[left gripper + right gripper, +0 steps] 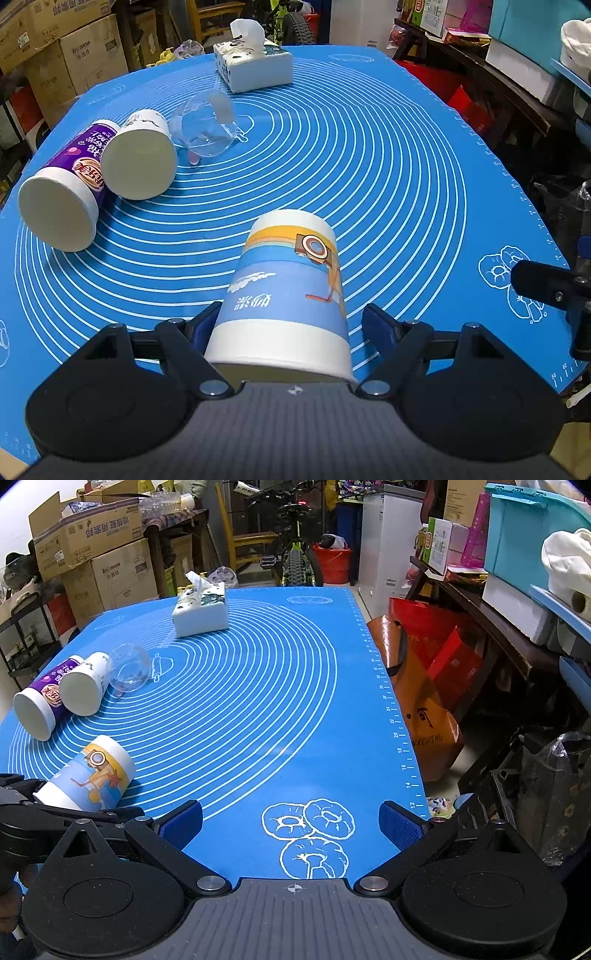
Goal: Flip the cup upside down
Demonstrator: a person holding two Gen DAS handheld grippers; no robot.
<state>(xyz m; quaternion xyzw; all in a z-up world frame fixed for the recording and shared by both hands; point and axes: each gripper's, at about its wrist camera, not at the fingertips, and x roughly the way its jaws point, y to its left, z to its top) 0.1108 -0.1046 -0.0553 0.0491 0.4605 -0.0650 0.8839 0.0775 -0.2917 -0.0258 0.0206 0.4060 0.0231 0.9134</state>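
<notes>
Clutter on and around the blue baking mat

A blue baking mat [258, 709] with white rings covers the bench. At its far side stands a tissue box [255, 66]. On the left lie a purple-labelled cup [62, 199], a white paper cup [142, 162] touching it, and a clear plastic cup [207, 127] just beside. Cardboard boxes [96, 554] stack far left; a bicycle [297, 550] stands beyond.

You read "KOPING" on the orange bag [424, 716] at 3 o'clock | ruler numbers 12–24 on the blue mat [402, 753] edge | Chinese print on the paper cup [291, 295], upside down.
</notes>
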